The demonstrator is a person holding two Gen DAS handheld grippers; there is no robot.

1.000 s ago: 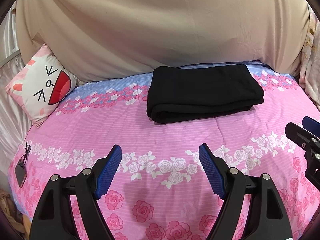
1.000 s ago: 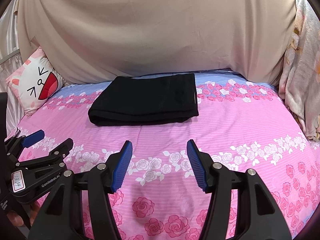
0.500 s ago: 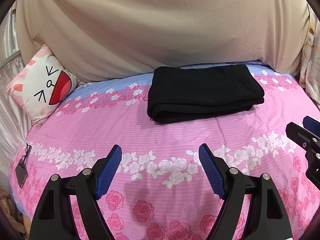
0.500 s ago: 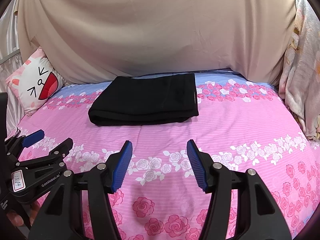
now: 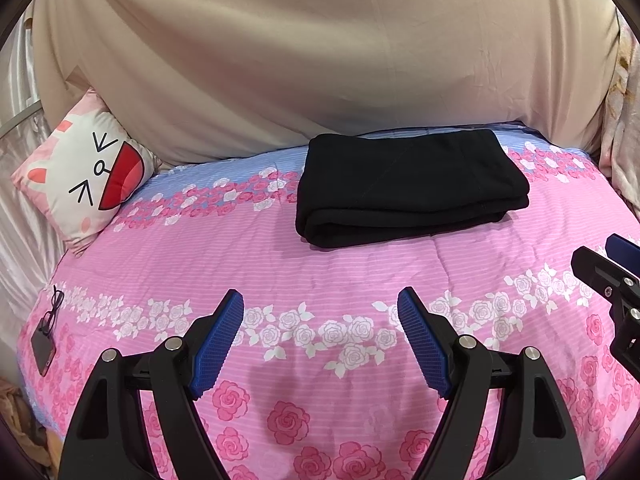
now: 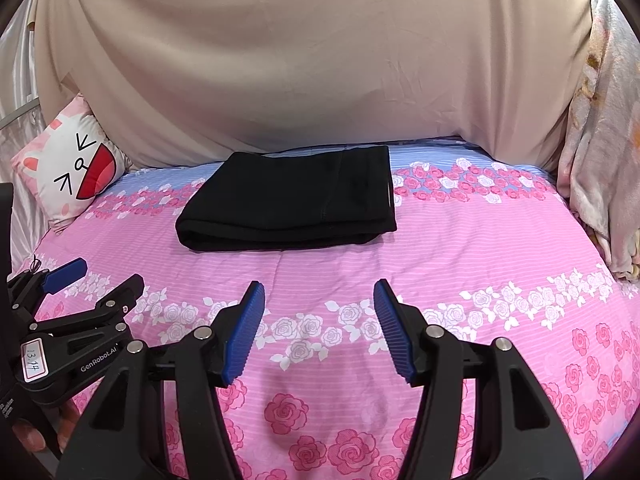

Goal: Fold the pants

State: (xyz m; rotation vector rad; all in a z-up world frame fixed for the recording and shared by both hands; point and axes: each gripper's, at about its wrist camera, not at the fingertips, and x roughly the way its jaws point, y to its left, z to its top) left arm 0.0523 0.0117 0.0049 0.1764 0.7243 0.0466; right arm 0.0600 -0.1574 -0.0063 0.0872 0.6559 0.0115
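The pants [image 5: 412, 186] lie folded in a compact black stack at the far middle of the bed [image 5: 360, 272], near the beige sheet [image 5: 320, 48]. Nothing has changed over the last second. The left gripper [image 5: 320, 344] and right gripper [image 6: 319, 330] hover well short, jaws apart and empty. The folding looks finished.

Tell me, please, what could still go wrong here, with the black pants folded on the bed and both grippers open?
1. The folded black pants show loose stacked layers along the near edge; a careless nudge from the left gripper or right gripper could undo the fold.
2. The pink floral bedspread is soft and wrinkled, so a low gripper may snag it and drag the pants.
3. A phone with cable lies near the bed's left edge and might get knocked off.
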